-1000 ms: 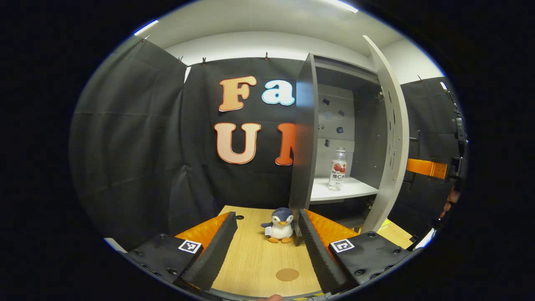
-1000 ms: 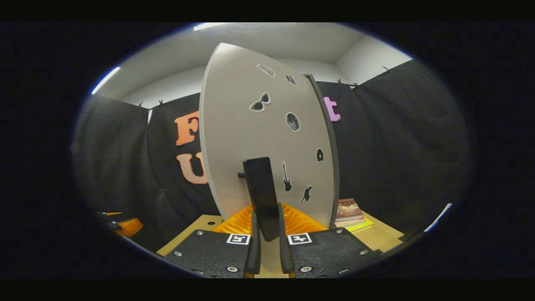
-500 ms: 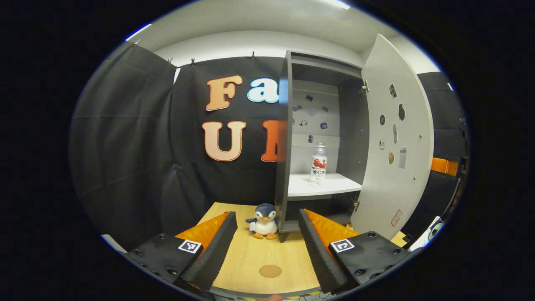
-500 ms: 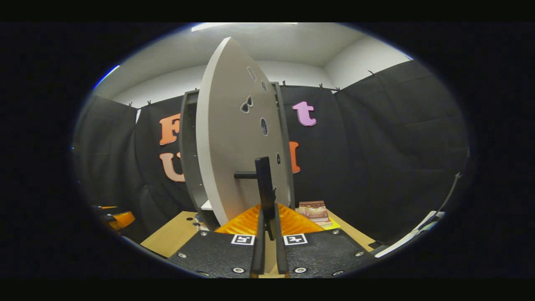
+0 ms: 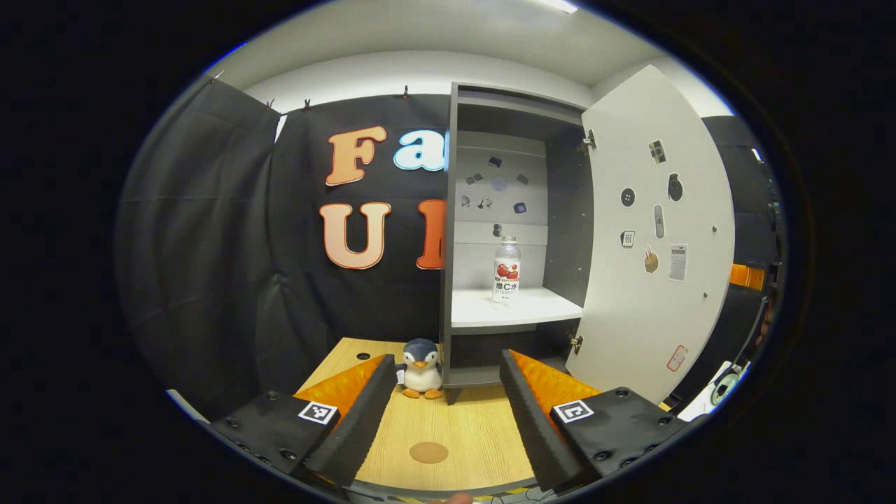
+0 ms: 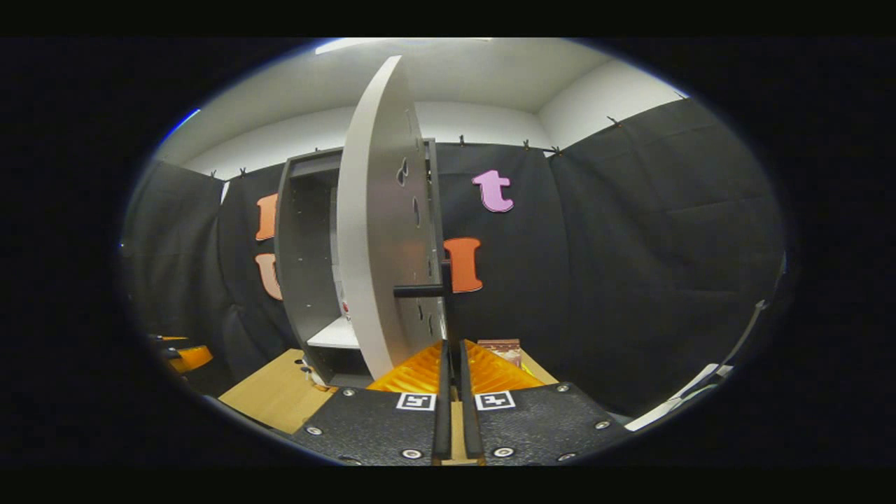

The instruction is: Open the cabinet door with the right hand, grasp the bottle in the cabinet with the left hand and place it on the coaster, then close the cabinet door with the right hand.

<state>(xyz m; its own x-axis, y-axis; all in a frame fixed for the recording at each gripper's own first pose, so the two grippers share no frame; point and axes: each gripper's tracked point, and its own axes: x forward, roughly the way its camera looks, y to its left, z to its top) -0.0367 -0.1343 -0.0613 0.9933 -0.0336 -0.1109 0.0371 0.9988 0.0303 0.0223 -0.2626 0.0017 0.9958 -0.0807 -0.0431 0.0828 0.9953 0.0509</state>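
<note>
Swung wider than a second ago, the cabinet door (image 5: 658,231) stands open with its handle (image 6: 420,290) edge-on and hard to read between the right gripper (image 6: 453,357) fingers – grip uncertain – while the bottle (image 5: 506,270) stands on the cabinet shelf (image 5: 514,311), well beyond the spread-open, empty left gripper (image 5: 442,392), the coaster (image 5: 428,452) between its fingers.

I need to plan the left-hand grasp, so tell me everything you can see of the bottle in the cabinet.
The bottle is a small clear plastic one with a pale cap and a white label carrying a red picture. It stands upright on the white shelf of the open cabinet, toward the back, a little right of the middle. Nothing but the shelf touches it. The left gripper is open, well short of it.
</note>
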